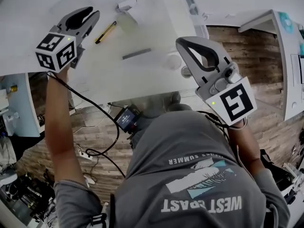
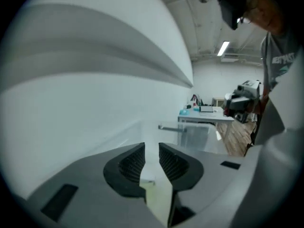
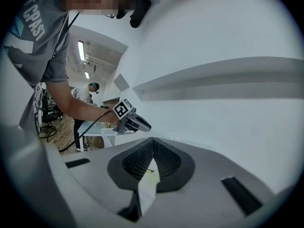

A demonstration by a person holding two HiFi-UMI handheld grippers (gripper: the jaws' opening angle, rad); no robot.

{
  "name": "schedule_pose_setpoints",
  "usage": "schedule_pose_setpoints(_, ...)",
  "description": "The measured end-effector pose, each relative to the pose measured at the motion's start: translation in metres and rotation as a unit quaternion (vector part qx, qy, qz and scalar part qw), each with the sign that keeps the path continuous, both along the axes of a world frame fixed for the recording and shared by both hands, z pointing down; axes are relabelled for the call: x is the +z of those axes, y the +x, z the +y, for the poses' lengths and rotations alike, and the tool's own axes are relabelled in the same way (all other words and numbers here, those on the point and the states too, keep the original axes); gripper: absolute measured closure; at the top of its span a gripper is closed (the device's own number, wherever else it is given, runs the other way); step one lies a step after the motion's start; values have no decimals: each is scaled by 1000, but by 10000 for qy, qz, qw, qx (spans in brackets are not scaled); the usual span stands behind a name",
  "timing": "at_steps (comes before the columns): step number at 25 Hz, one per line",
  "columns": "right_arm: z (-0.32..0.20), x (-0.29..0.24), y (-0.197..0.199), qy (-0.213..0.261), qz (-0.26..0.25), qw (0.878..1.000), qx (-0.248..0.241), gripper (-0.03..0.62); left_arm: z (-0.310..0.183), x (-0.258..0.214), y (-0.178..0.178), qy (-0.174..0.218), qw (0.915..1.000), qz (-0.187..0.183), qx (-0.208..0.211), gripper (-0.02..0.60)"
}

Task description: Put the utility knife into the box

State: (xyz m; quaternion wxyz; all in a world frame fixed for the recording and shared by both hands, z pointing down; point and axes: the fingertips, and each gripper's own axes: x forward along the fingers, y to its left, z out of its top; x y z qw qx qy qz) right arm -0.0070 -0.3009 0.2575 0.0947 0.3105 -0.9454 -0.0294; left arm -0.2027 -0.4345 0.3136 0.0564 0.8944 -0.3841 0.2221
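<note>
The left gripper (image 2: 151, 151) has its jaws spread a little, with a narrow gap between the ribbed pads and nothing in it. It hangs above the white desk (image 1: 142, 87) and touches nothing. The right gripper (image 3: 152, 142) has its jaws pressed together at the tips and is empty. It is also held off the desk, nearer the person's body.

The utility knife (image 1: 105, 32), yellow and black, lies flat on the desk just beside the tips of the left gripper. A clear box (image 2: 192, 136) with a grey bar (image 1: 137, 53) along it stands on the desk. Its walls are too faint to tell whether the knife lies inside it. A small white clip (image 1: 126, 5) sits further back.

A black cable (image 1: 92, 108) runs down from the left gripper. Beneath the desk is a wood-plank floor (image 1: 256, 46), and another white desk (image 1: 287, 61) stands to the right. Strip lights (image 2: 223, 48) hang from the ceiling.
</note>
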Motion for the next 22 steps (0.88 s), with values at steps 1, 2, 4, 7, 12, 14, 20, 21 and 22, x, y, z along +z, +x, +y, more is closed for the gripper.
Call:
schedule_pose_setpoints(1,1,-2,1,40,-38,10000,-40,583,14,-21,9,233,9996,126,74,499)
schedule_pose_setpoints(2,2,-5,2,77,-77,9999,-77,583,28,-40,18,463,9986,215,123,532)
schedule_pose_setpoints(4,8,-9,5,115,-152,9997,-148,584,59,-73,34,864,9954,387,156,572)
schedule_pose_setpoints(7,20,-18,11,131,-279,9991,-299,583,107,-105,56,1169,9901,768,135,572)
schedule_pose_setpoints(12,46,-29,18,261,-428,9965,-667,585,174,-125,80,1462,9847,946,48,572)
schedule_pose_setpoints(14,58,-30,21,271,-376,9956,-811,585,195,-125,85,1520,9838,950,-95,572)
schedule_pose_setpoints(20,82,-42,25,380,-415,9929,-1047,586,240,-129,90,1675,9782,1083,-574,572)
schedule_pose_setpoints(21,86,-44,24,385,-430,9925,-1079,586,244,-131,89,1693,9771,1108,-654,572)
schedule_pose_setpoints(22,89,-46,24,387,-443,9920,-1117,586,248,-133,88,1714,9759,1138,-731,572)
